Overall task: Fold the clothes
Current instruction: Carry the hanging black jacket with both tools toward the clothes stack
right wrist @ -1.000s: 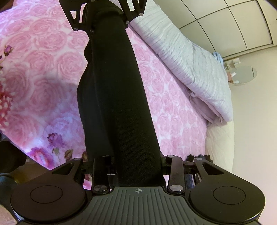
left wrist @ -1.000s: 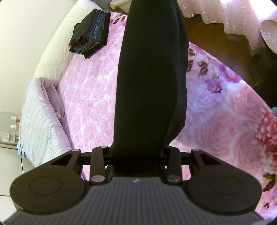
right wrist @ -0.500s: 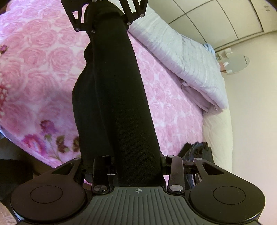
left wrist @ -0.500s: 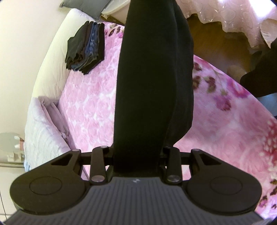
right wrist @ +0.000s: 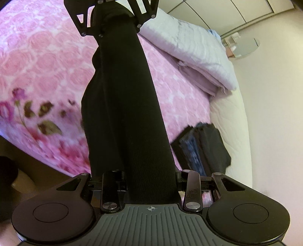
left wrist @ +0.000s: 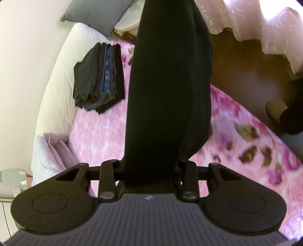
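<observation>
A long black garment (left wrist: 166, 94) hangs stretched in the air between my two grippers, above the pink rose-print bed (left wrist: 102, 136). My left gripper (left wrist: 149, 181) is shut on one end of it; its fingertips are hidden by the cloth. My right gripper (right wrist: 151, 195) is shut on the other end of the black garment (right wrist: 128, 113). The left gripper (right wrist: 113, 24) shows at the top of the right wrist view, clamped on the cloth. A stack of folded dark clothes (left wrist: 98, 75) lies on the bed near the white headboard edge; it also shows in the right wrist view (right wrist: 202, 149).
A folded lilac quilt (right wrist: 191, 56) lies along one side of the bed. A grey pillow (left wrist: 94, 17) sits beyond the stack. A brown floor (left wrist: 240, 75) and pink curtain (left wrist: 255, 24) border the bed. A round glass side table (right wrist: 244, 47) stands by the wall.
Both grippers have swung with the stretched garment toward the stack of folded clothes, which now sits nearer in both views. Both grips stay shut.
</observation>
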A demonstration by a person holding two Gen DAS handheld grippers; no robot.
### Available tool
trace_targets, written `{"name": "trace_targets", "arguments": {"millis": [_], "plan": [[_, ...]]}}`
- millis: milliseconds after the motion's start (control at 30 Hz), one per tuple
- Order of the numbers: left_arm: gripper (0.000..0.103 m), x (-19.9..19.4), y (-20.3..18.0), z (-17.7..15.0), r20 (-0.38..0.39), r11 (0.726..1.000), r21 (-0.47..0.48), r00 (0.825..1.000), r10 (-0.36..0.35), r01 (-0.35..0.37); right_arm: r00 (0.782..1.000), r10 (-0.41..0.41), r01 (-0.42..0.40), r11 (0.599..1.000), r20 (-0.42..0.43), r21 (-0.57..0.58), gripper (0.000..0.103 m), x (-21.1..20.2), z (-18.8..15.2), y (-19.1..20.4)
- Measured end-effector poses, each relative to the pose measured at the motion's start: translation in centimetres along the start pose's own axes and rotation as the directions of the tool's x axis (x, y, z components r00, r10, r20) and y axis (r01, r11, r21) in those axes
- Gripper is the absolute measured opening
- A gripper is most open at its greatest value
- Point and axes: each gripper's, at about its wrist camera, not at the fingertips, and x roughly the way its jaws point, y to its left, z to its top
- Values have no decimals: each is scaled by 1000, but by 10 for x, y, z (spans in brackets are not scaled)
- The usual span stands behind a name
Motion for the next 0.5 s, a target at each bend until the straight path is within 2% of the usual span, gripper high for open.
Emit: {"name": "trace_targets", "arguments": {"millis": [200,500], "plan": [[32,15,21,51,27,1000,28,1000,-4,3,1000,-7,7,1000,-18,22,36,2,-47,-39],[32,38,64,90,92,997,77,996,-1,-6,998,-17,21,998,-54,67,36,10,-80,-87]]}}
